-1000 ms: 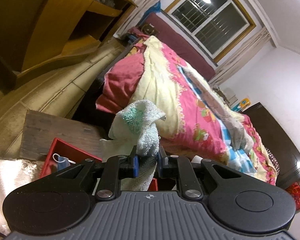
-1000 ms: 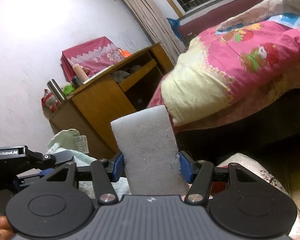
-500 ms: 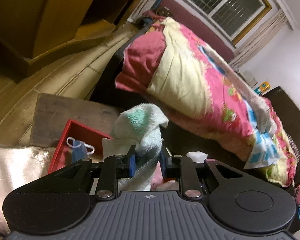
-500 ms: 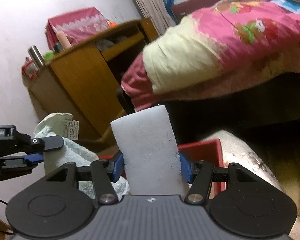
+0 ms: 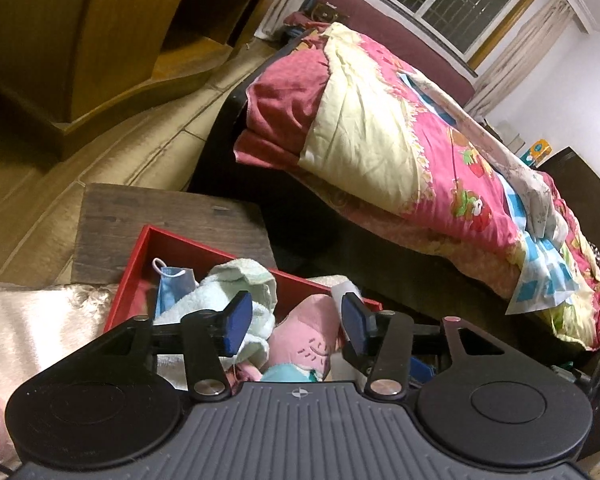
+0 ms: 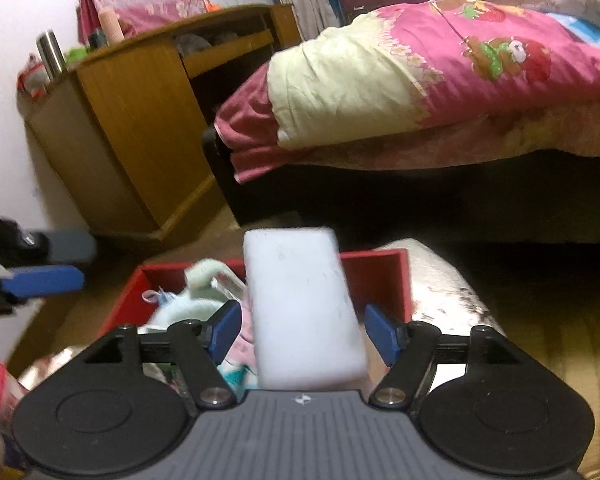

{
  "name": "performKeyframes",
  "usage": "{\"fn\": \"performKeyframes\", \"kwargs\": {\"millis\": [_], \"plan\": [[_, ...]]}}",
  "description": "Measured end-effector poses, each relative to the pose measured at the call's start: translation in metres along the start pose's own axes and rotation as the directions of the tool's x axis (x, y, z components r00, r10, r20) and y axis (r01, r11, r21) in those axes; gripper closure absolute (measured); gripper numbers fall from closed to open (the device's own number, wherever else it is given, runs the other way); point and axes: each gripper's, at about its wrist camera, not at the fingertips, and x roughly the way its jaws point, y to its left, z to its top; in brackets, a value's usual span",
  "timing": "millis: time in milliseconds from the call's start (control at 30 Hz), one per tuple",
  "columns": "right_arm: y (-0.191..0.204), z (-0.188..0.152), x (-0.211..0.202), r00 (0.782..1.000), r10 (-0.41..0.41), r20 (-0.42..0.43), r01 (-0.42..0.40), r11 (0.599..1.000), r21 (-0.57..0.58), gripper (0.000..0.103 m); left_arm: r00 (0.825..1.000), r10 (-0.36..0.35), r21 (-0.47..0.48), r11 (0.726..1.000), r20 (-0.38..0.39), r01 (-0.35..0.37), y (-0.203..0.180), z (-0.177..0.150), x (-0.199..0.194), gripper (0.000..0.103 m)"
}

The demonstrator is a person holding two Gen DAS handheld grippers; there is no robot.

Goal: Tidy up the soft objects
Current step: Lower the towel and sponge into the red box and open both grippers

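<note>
Over the red box (image 5: 172,242) our left gripper (image 5: 296,322) has just spread, towel (image 5: 236,284) released — right gripper (image 6: 302,330) widening too, pads clear of the white sponge (image 6: 300,304).

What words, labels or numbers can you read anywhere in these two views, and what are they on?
None can be read.
Yellow and blue box far beyond the bed: its print is too small.
Left gripper and right gripper bodies: only a small compass-like mark, no letters.
Cartoon quilt: pictures only.
</note>
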Motion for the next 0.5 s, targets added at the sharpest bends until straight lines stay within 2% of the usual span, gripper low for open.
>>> {"fn": "performKeyframes", "kwargs": {"millis": [67, 167, 400, 500], "plan": [[0.007, -0.003, -0.004, 1.000, 0.009, 0.009, -0.009, 0.999, -0.049, 0.063, 1.000, 0.004, 0.008, 1.000, 0.003, -0.004, -0.002, -0.002, -0.004, 0.052], [0.016, -0.006, -0.009, 1.000, -0.025, 0.010, 0.026, 0.995, -0.097, 0.063, 1.000, 0.007, 0.013, 1.000, 0.000, -0.007, -0.003, -0.006, -0.011, 0.050], [0.007, -0.014, -0.024, 1.000, -0.002, -0.023, 0.001, 0.999, -0.034, 0.063, 0.997, 0.081, 0.075, 0.994, -0.017, -0.080, -0.007, -0.028, -0.019, 0.046], [0.005, -0.021, -0.037, 1.000, -0.007, -0.029, 0.006, 0.999, -0.036, 0.063, 0.992, 0.115, 0.114, 0.987, -0.052, -0.109, -0.007, -0.044, -0.019, 0.045]]}}
